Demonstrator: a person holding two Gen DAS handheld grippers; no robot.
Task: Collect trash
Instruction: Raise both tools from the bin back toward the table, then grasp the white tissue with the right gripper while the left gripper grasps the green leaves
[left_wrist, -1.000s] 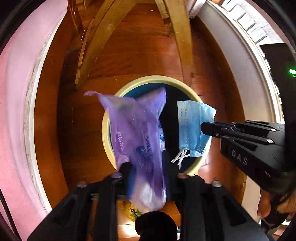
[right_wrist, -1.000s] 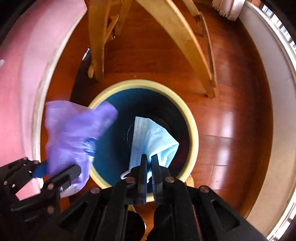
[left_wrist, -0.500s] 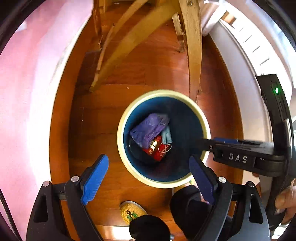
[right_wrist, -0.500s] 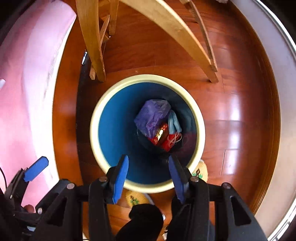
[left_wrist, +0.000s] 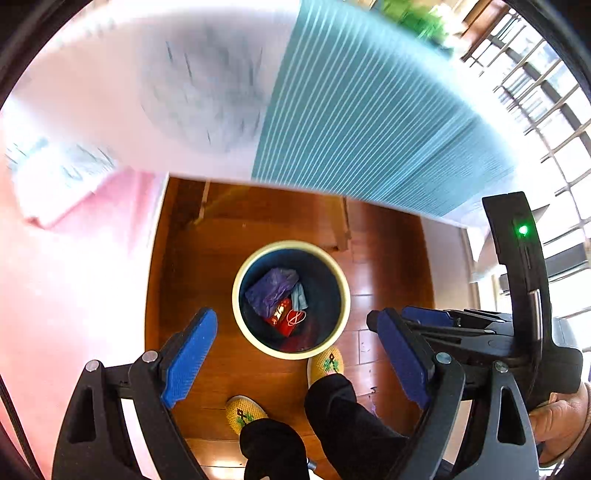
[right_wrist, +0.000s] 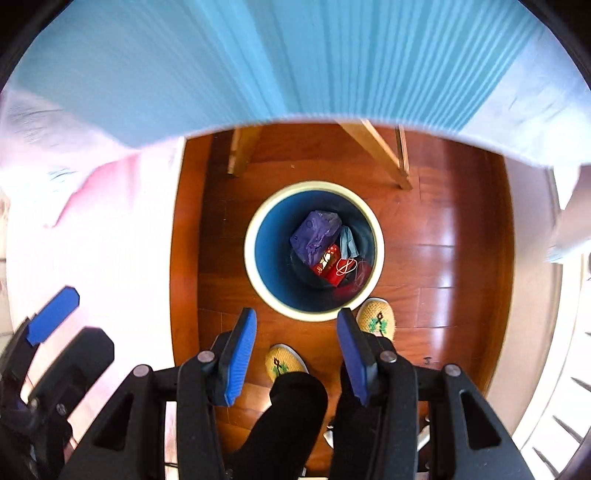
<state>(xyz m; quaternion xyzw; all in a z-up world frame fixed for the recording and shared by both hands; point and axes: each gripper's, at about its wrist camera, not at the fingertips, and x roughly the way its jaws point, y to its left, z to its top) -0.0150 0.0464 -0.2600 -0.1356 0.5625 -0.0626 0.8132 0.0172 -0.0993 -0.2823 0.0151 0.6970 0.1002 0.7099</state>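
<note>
Two grippers hang spread wide and empty above the bin (right_wrist: 258, 236): your left gripper (left_wrist: 295, 354) and right gripper (right_wrist: 297, 350). Only your left view shows the window grille (left_wrist: 546, 110), upper right. Purple bag (right_wrist: 314, 232) and mask (right_wrist: 349, 242) lie inside, mask's length running up-frame. Striped tabletop (right_wrist: 295, 55) blocks the upper frame; slippers (right_wrist: 376, 319) touch the rim.

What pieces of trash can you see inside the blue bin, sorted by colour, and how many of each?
Purple crumpled plastic bag: 1
Light blue face mask: 1
Red printed packet: 1
Total: 3, all lying inside the blue round bin with a cream rim.
</note>
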